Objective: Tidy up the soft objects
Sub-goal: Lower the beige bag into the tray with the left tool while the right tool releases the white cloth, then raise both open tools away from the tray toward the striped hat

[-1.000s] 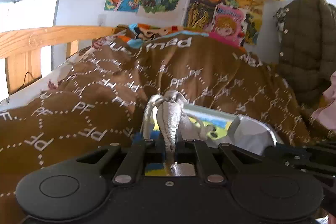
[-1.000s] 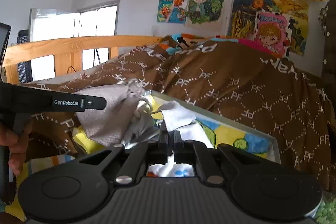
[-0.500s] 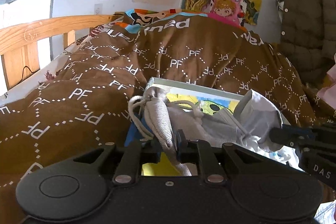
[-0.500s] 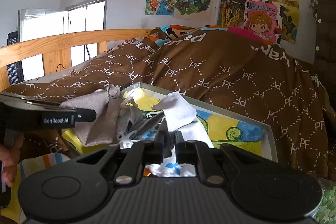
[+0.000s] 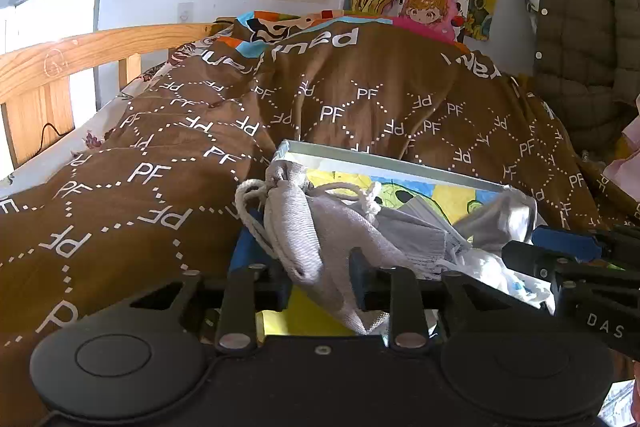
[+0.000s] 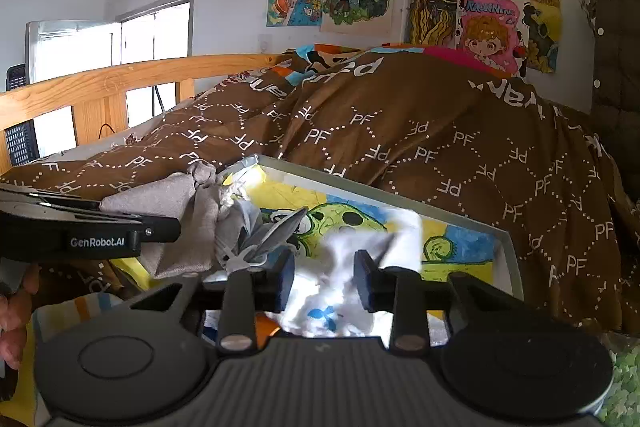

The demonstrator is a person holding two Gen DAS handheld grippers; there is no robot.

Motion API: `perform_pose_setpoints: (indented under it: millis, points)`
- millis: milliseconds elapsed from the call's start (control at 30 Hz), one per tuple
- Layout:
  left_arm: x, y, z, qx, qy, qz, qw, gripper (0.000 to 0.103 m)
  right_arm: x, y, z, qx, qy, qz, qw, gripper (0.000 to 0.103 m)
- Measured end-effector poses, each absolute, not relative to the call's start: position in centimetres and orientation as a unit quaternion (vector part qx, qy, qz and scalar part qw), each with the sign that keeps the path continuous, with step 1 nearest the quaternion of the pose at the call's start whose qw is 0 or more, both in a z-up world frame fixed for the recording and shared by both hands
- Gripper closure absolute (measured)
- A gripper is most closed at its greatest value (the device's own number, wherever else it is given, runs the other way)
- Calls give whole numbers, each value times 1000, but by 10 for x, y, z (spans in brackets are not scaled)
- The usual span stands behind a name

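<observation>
A grey drawstring pouch (image 5: 296, 223) lies at the left end of a shallow grey tray (image 5: 384, 165) with a bright cartoon lining, on the bed. My left gripper (image 5: 320, 279) is open with the pouch loose between its fingers. In the right wrist view the pouch (image 6: 176, 203) lies beside the left gripper's arm. My right gripper (image 6: 324, 277) is open over a blurred white cloth (image 6: 352, 259) in the tray (image 6: 508, 251). A grey pleated face mask (image 6: 272, 231) lies between pouch and cloth.
A brown quilt printed "PF" (image 5: 360, 107) covers the bed around the tray. A wooden bed rail (image 5: 80, 55) runs along the left. An olive padded jacket (image 5: 580, 27) hangs at the right. Posters cover the wall.
Both grippers have opened. The left let go of the grey pouch and the right let go of the white cloth, which dropped into the tray. Both hands moved lower toward the tray.
</observation>
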State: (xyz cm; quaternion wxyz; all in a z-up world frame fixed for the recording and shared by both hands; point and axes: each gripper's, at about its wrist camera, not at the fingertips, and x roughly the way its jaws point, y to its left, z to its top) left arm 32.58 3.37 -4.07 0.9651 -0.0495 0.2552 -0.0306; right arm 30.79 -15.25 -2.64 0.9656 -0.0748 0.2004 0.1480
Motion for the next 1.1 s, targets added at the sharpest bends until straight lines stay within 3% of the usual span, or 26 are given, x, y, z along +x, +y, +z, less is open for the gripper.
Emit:
perform_pose_setpoints:
  millis: [333,467,800,1100]
  points:
    - [315,28,-31,-48,235,-30,970,46,300,-157,-17,-71,187,135,970,45]
    - [308,29,-23,-53,222,-25,973,34,295,-163,-10,-62,180,121,974,32]
    - [278,32,2,-64,178,-11,982,4,271,-179,14,-28,154,98,983,10]
    - [236,37,32,-86,117,-10,989,1,235,-186,46,-12,131,89,987,0]
